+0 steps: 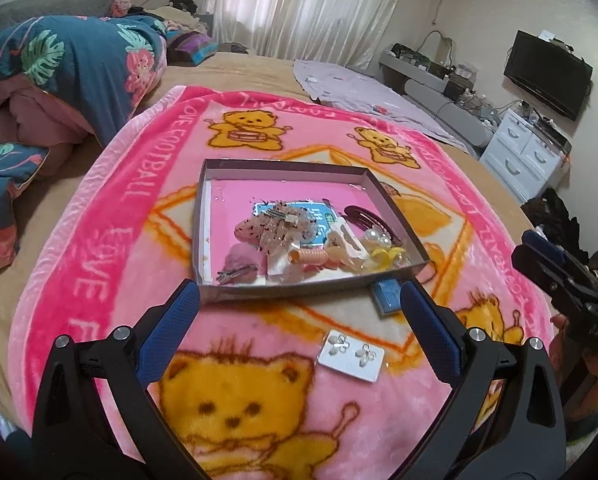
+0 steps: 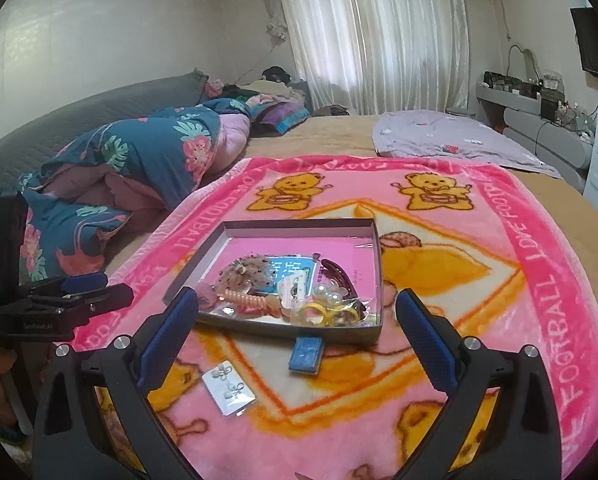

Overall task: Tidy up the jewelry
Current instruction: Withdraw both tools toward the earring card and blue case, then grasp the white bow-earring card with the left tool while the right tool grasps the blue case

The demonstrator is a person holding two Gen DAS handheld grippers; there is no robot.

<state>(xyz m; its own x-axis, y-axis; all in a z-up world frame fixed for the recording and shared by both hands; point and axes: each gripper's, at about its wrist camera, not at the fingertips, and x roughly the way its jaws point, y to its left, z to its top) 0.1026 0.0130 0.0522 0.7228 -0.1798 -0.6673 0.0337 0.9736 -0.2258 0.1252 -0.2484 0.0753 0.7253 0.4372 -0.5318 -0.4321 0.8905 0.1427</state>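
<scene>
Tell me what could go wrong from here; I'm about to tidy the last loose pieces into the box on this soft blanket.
The earring card lies flat on the plush blanket, so fingers may snag pile or bend it. The blue box sits tight against the tray wall, so grasping it could shove the tray. The tray's near corner is already crowded with hair ties and clips; drops could spill over.

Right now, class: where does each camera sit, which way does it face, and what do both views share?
Left wrist: on the left hand-held gripper, open, facing the tray; the right hand-held gripper shows at right.
Right wrist: on the right one, open, facing the tray; the left shows at left.
Shared: tray, earring card, blue box, pink blanket.
</scene>
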